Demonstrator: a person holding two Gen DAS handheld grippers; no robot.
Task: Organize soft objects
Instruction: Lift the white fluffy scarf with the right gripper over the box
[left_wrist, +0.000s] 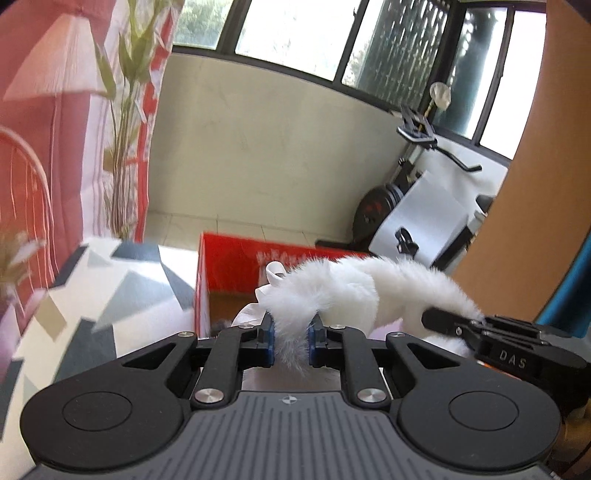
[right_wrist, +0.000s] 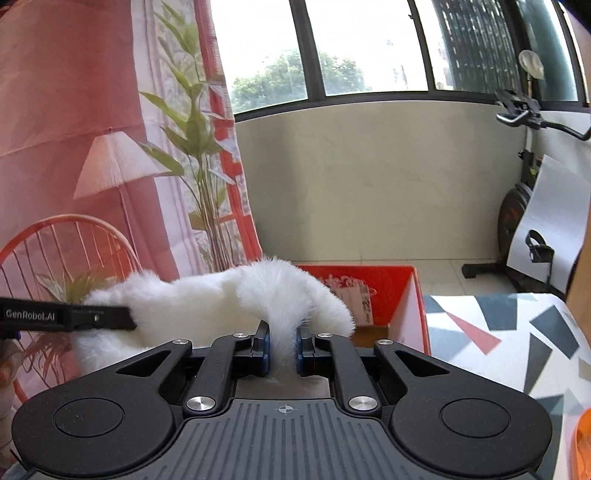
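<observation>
Room: a tiled corner under a wide window, with a printed red curtain (right_wrist: 74, 110) on one side and an exercise bike (left_wrist: 413, 206) against the pale wall.
Surface: a table under a geometric-patterned cloth (left_wrist: 122, 291), with an open red cardboard box (right_wrist: 399, 291) standing just beyond both grippers.
Task's thing: a white fluffy item (left_wrist: 347, 284), long and limp, hangs in the air between the two grippers, above the near edge of the box.
Left gripper (left_wrist: 290, 339): clenched on one end of the fur, a tuft pinched between the blue pads; its jaws are not fully together because the pile fills the gap.
Right gripper (right_wrist: 282, 347): clamped tight on the other end, fur bunched over its fingers.
Likely step: carrying the item to the box, judging by where it hangs.
Risk, slip: the hold is on loose pile only, so the fur may slide out on one side and the item swing down.
Risk, snag: a sagging middle may catch the box wall.
Risk, uneven release: if one side lets go first, the item may drape over the rim.
</observation>
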